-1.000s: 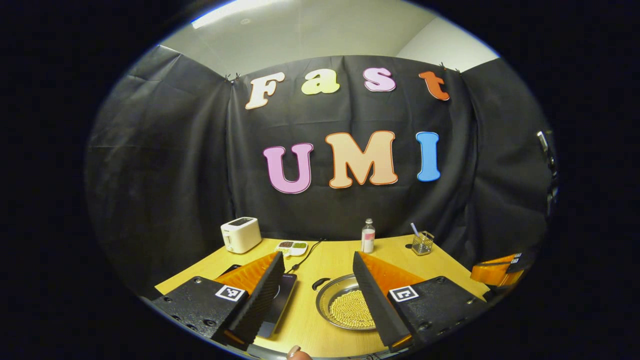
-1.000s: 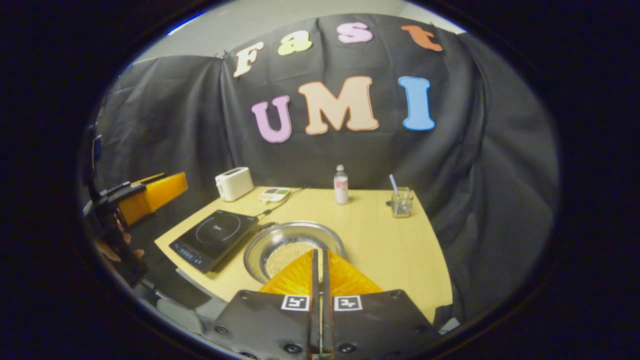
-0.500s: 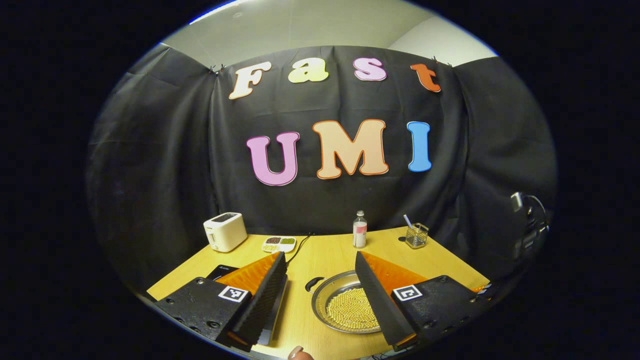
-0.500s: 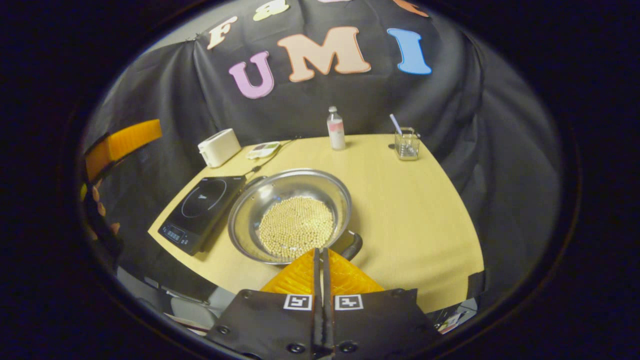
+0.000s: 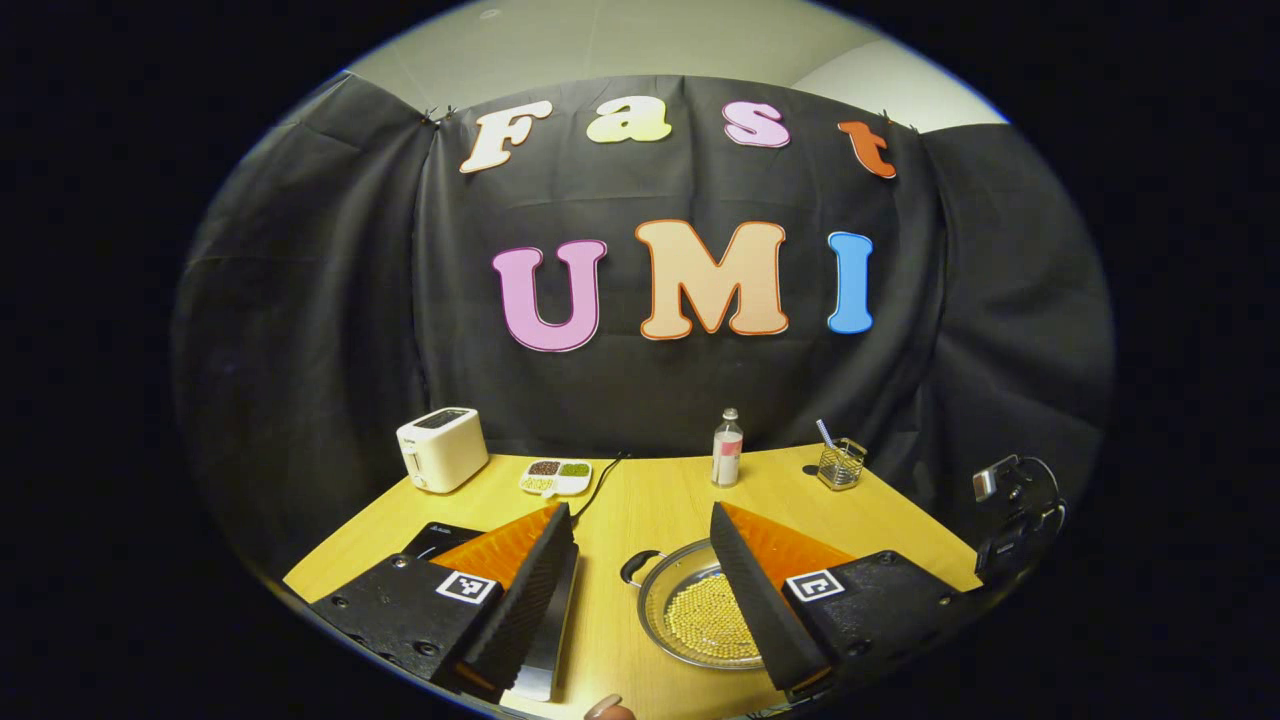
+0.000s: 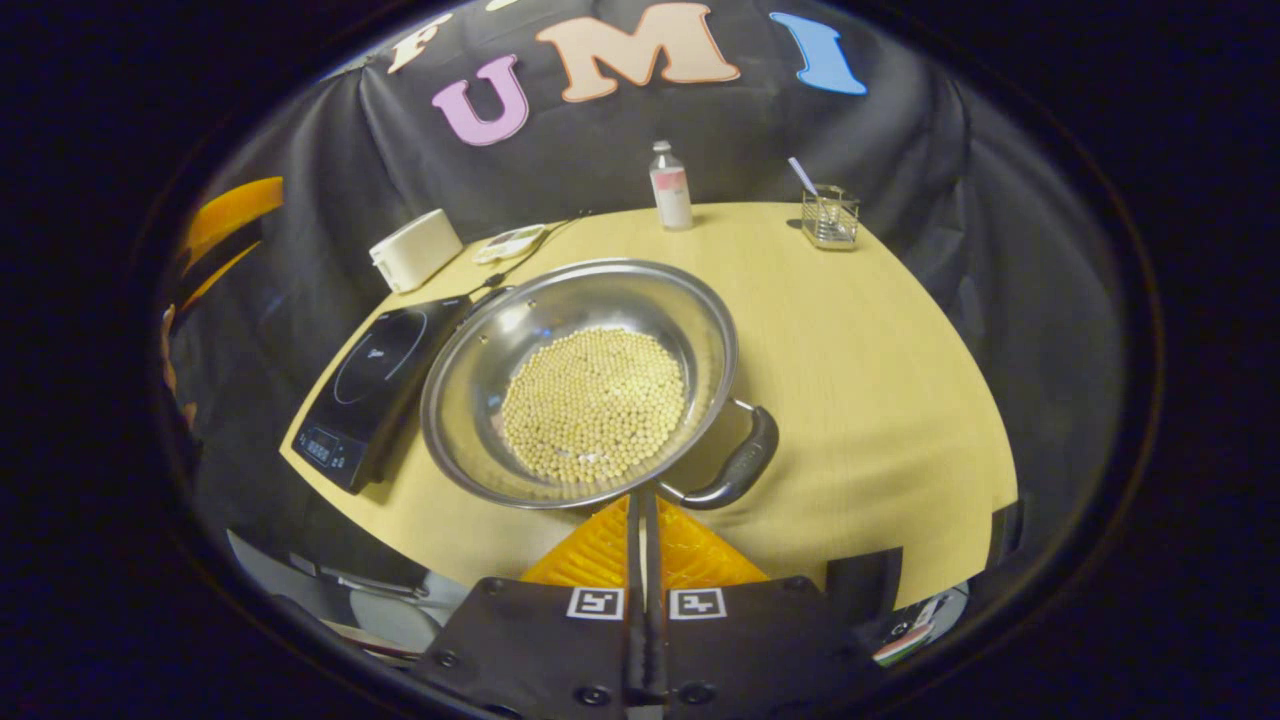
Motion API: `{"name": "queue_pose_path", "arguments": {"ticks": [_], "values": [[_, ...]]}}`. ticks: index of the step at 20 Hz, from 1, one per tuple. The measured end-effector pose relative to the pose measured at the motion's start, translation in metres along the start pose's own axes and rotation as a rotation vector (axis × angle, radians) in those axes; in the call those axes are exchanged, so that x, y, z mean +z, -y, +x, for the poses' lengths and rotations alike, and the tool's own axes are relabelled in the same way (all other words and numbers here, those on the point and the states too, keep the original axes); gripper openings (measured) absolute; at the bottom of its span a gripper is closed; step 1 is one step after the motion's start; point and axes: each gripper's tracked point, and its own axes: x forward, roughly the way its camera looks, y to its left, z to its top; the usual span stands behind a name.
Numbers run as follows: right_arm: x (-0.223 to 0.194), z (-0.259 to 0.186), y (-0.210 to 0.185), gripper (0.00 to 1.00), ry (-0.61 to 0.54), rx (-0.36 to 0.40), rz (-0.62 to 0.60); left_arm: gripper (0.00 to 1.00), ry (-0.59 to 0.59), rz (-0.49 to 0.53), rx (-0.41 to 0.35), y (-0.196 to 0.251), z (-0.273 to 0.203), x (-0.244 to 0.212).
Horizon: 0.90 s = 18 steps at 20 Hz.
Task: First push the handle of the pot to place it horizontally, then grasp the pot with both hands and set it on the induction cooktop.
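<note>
- The round steel pot [image 6: 580,385], heaped with pale yellow beads [image 6: 592,402], sits mid-frame on the wooden desk [image 6: 860,360], beside the black induction cooktop [image 6: 375,385].
- Since a second ago the right gripper [image 6: 643,510], fingers pressed together, has come much closer to the pot's rim.
- The left gripper [image 5: 640,560], spread, hides part of the pot.

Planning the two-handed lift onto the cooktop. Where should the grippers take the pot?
By its two loop handles: the near one for the right gripper, the far one for the left gripper. They stick out from opposite sides of the pot; its rim is smooth, and it holds loose beads.
</note>
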Motion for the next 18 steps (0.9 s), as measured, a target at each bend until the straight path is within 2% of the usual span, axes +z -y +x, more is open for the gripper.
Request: {"name": "queue_pose_path", "arguments": {"ticks": [8,9,10,18], "values": [[-0.009,0.017,0.007,0.02,-0.043,-0.016,0.002,0.9,-0.028,-0.009,0.045,-0.024,0.006,-0.011],[-0.01,0.018,0.008,0.0,-0.046,-0.017,-0.005,0.9,-0.033,-0.01,0.051,-0.026,0.007,-0.013],[-0.009,0.019,0.01,0.02,-0.047,-0.02,-0.017,0.9,-0.036,-0.013,0.055,-0.027,0.007,-0.014],[0.009,0.03,0.04,0.03,-0.04,-0.053,-0.053,0.9,-0.07,-0.056,0.079,-0.032,0.01,-0.026]]}}
